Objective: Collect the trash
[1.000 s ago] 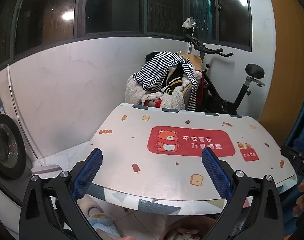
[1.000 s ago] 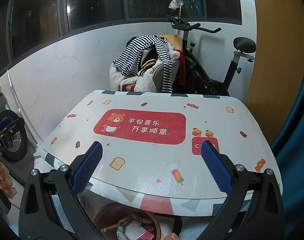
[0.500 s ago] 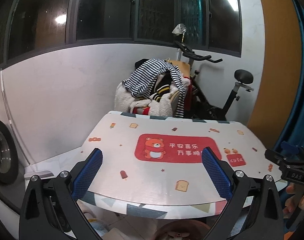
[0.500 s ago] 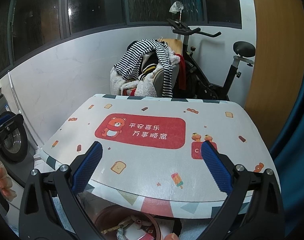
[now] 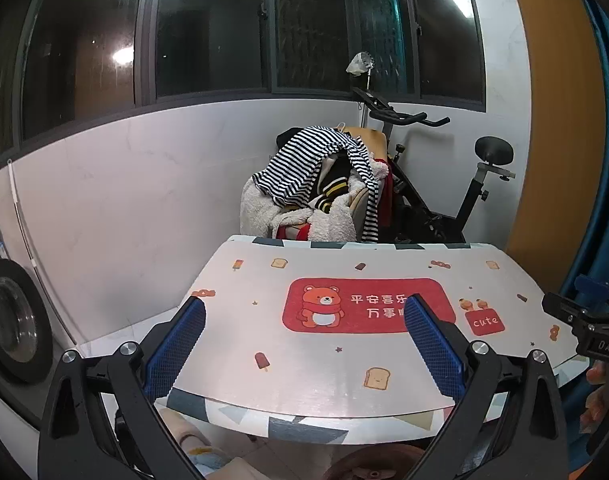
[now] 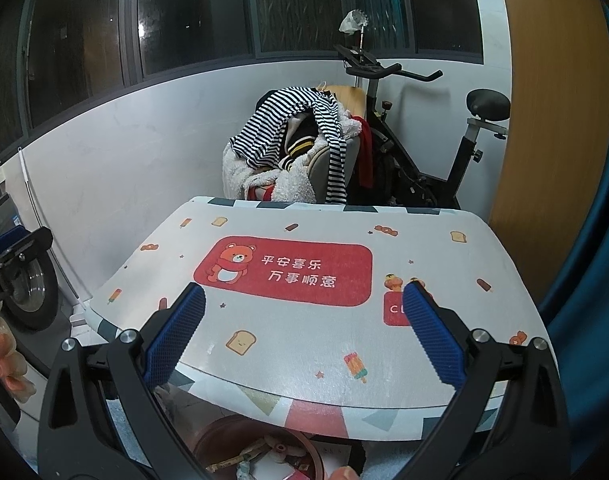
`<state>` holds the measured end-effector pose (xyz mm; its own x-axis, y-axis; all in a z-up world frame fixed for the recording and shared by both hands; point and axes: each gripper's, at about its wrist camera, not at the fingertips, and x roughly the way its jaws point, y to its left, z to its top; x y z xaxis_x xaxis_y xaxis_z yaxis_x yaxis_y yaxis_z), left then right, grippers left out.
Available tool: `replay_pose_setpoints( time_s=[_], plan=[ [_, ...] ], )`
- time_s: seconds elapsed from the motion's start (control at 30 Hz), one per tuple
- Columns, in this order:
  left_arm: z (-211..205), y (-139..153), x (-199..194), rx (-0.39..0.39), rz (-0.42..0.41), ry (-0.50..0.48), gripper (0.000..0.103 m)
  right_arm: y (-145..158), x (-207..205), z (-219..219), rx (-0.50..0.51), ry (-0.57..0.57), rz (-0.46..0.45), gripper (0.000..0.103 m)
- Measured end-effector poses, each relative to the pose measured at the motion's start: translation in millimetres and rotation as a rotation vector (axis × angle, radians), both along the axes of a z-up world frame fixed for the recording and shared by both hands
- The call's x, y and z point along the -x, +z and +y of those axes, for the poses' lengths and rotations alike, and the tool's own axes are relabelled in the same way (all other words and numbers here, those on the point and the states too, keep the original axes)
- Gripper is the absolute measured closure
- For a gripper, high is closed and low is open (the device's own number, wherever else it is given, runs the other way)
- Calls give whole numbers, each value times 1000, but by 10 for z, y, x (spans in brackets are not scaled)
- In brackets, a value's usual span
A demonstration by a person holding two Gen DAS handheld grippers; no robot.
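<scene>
My left gripper (image 5: pixel 304 340) is open and empty, held above the near edge of a small table (image 5: pixel 336 376) with a cartoon bear cover. My right gripper (image 6: pixel 304 328) is open and empty above the same table (image 6: pixel 304 344). A brown bin (image 6: pixel 260 452) holding several pieces of trash sits on the floor under the table's near edge; its rim also shows in the left wrist view (image 5: pixel 376 464). No trash shows on the table top. The right gripper's body appears at the right edge of the left wrist view (image 5: pixel 588 328).
A chair piled with striped and fleece clothes (image 5: pixel 316 188) stands behind the table. An exercise bike (image 5: pixel 444 200) is at the back right. A washing machine (image 5: pixel 12 320) is at the left. A white wall with dark windows runs behind.
Both grippers have pulled back and tilted up a little, so the table looks smaller and lower. Both stay open and empty.
</scene>
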<state>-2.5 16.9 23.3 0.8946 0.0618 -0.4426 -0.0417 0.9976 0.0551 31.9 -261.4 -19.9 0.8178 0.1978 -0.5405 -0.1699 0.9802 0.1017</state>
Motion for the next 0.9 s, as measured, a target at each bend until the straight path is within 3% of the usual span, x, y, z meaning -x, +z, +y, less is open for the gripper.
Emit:
replay_pose_setpoints(
  time_s=[0.9],
  plan=[
    [-32, -34, -7, -3, 19, -10, 6, -1, 7, 0, -1, -24, 20, 6]
  ],
)
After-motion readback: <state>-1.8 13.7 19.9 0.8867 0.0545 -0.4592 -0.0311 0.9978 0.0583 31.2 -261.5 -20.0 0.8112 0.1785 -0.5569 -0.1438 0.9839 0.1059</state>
